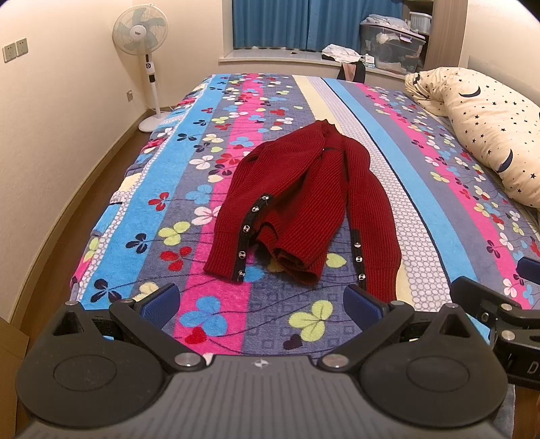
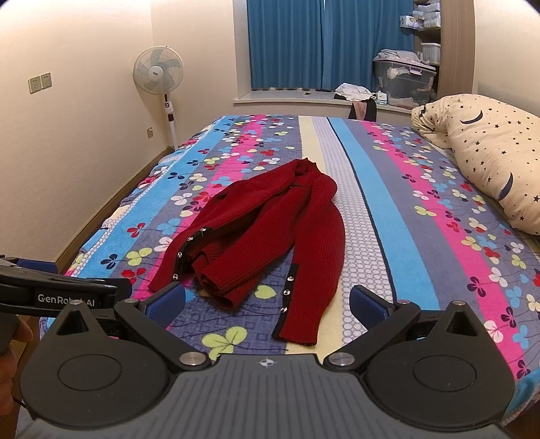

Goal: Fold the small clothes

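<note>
A small dark red knitted cardigan (image 1: 303, 196) with black button bands and silver snaps lies crumpled on the bed, collar away from me, hem and sleeves toward me. It also shows in the right wrist view (image 2: 270, 233). My left gripper (image 1: 261, 304) is open and empty, just short of the cardigan's near hem. My right gripper (image 2: 268, 304) is open and empty, with the cardigan's right front hem lying between its fingers but not held. The left gripper's body (image 2: 57, 297) shows at the left edge of the right wrist view.
The bed has a striped floral blanket (image 1: 216, 320). A star-and-moon pillow (image 1: 489, 128) lies at the right. A standing fan (image 1: 148, 40) is by the left wall. A window sill with blue curtains (image 1: 303, 23) and a storage box (image 1: 391, 44) are behind the bed.
</note>
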The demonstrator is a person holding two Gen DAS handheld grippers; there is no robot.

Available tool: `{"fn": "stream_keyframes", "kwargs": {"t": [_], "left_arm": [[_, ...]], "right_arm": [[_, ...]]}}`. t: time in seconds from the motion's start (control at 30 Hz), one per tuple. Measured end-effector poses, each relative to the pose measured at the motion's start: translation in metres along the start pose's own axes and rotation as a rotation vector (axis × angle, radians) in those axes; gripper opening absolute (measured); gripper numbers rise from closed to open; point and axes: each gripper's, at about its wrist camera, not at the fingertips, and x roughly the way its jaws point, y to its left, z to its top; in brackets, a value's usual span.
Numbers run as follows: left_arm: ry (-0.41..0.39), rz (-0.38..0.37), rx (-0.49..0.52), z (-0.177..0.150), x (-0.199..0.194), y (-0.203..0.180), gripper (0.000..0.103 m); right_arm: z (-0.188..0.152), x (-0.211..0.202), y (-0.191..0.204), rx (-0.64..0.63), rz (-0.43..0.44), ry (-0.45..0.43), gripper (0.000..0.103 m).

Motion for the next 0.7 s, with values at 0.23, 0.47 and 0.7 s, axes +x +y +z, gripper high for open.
{"fn": "stream_keyframes", "kwargs": {"t": [0.23, 0.47, 0.7], "left_arm": [[0.004, 0.002, -0.001, 0.000, 0.002, 0.000, 0.103], [0.013, 0.007, -0.002, 0.001, 0.009, 0.002, 0.103], [0.115, -0.004, -0.054, 0.000, 0.043, 0.012, 0.103]], "right_arm": [[0.000, 0.002, 0.001, -0.002, 0.000, 0.003, 0.102], [0.000, 0.007, 0.001, -0.001, 0.003, 0.009, 0.102], [-0.003, 0.038, -0.010, 0.034, 0.022, 0.099, 0.102]]}}
